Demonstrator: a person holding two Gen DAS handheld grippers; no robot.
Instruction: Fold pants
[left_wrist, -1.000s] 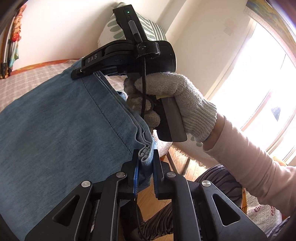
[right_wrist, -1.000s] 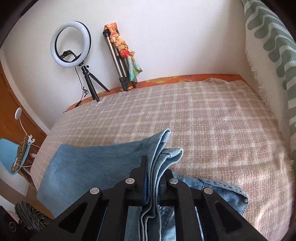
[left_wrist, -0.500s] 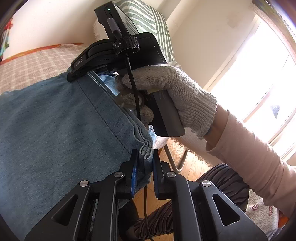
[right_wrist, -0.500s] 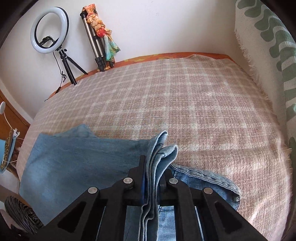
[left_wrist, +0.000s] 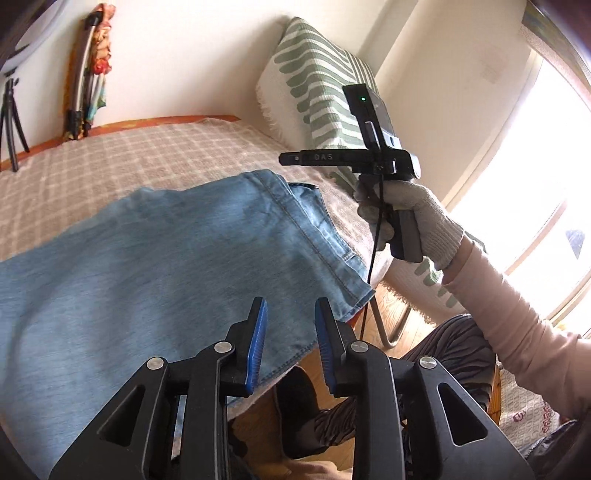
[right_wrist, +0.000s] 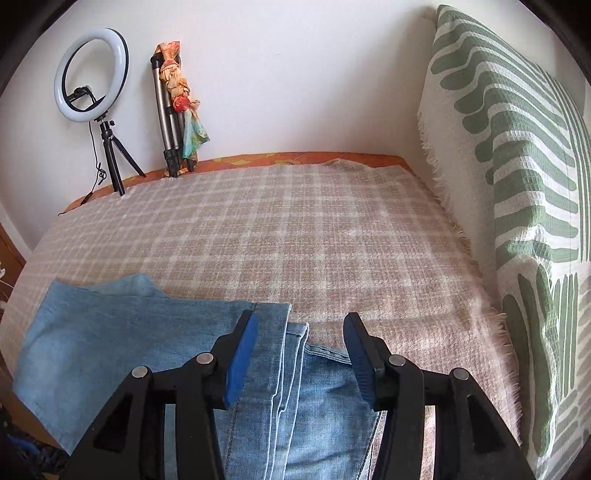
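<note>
Jaws of the left gripper (left_wrist: 289, 341) stand apart and are opening, blue pads facing each other with a clear gap; no cloth sits between them in the left wrist view. Pants (left_wrist: 155, 254), light blue denim, lie folded flat on the checked blanket (left_wrist: 122, 162) ahead of and to the left of these jaws, with the stitched hem edge running from beyond the jaws down to the bed's near corner just ahead of the right-hand pad. Ahead and to the right of the jaws, a gloved right hand (left_wrist: 417, 218) holds the right gripper (left_wrist: 295, 158), which hovers above the far corner of the pants; its jaws cannot be judged from this side-on angle. A green-patterned cushion (left_wrist: 317, 85) stands upright beyond that gripper

Right wrist view: jaws of the right gripper (right_wrist: 301, 352) stand wide apart and are opening. The pants (right_wrist: 122, 328) lie beneath and between the two pads, but neither pad presses on the cloth. Stacked hem edges run straight ahead between the pads, nearer the left-hand one. The bulk of the denim spreads to the left of the jaws. The blanket (right_wrist: 303, 229) extends ahead of the jaws to the wall, where a ring light (right_wrist: 90, 74) and a folded tripod (right_wrist: 168, 122) stand. The cushion (right_wrist: 517, 147) rises to the right of the jaws
</note>
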